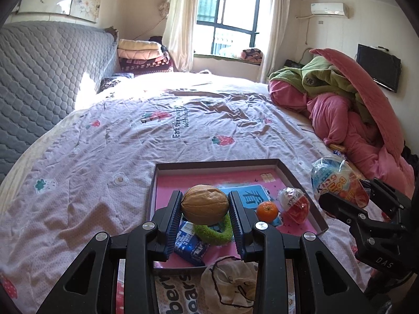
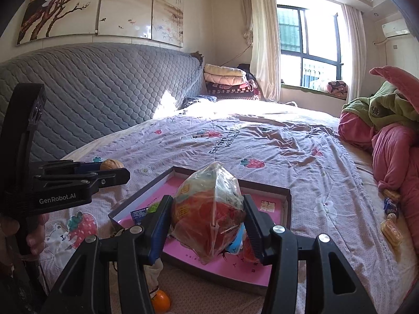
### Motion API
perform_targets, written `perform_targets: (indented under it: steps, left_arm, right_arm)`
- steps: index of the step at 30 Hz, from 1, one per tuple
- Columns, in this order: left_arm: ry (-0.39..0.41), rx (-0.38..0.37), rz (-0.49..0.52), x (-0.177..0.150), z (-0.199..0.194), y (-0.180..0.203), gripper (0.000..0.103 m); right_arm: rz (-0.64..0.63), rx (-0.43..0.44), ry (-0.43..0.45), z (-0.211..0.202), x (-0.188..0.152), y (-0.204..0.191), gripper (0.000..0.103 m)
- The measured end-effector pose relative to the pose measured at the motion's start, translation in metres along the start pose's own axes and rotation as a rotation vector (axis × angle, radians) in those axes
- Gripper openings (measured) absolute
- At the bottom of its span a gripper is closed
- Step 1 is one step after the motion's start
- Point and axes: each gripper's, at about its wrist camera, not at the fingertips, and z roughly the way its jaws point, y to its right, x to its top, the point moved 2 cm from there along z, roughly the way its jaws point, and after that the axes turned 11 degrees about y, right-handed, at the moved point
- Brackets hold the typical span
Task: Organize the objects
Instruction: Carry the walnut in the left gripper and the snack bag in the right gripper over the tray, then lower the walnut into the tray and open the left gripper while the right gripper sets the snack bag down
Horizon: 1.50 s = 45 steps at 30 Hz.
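Observation:
My left gripper (image 1: 204, 204) is shut on a tan walnut (image 1: 204, 204) and holds it above the pink-lined tray (image 1: 217, 162) on the bed. In the tray lie a blue packet (image 1: 189, 243), a green ring (image 1: 213, 231), a small orange (image 1: 267, 211) and a wrapped chocolate egg (image 1: 294, 204). My right gripper (image 2: 208, 225) is shut on a second wrapped chocolate egg (image 2: 209, 217), held over the tray (image 2: 286, 198). That gripper and its egg (image 1: 337, 183) show at the right of the left wrist view. The left gripper with the walnut (image 2: 112, 164) shows at the left of the right wrist view.
A cloth drawstring pouch (image 1: 230, 282) lies on the bed just in front of the tray. An orange (image 2: 160, 299) lies near the tray's front corner. Snack packets (image 2: 391, 217) lie beside the pink and green bedding heap (image 1: 348, 104). A grey quilted headboard (image 2: 104, 83) stands at the left.

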Motion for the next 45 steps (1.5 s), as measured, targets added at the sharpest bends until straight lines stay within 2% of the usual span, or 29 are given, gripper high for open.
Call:
perform_targets:
  steps: [6, 13, 35, 45]
  left_arm:
    - [0.010, 0.012, -0.008, 0.007, 0.004, -0.010, 0.036]
    - [-0.015, 0.027, -0.011, -0.004, 0.015, -0.018, 0.036]
    - [-0.115, 0.042, -0.048, -0.060, 0.050, -0.042, 0.036]
    - [-0.143, 0.037, -0.055, -0.074, 0.059, -0.047, 0.036]
  right_arm:
    - [-0.002, -0.009, 0.010, 0.006, 0.007, 0.005, 0.053]
    - [0.001, -0.021, 0.004, 0.016, 0.008, 0.011, 0.053]
    - [-0.004, -0.034, -0.125, 0.043, -0.034, 0.012, 0.053]
    - [-0.026, -0.042, -0.178, 0.053, -0.050, 0.007, 0.053]
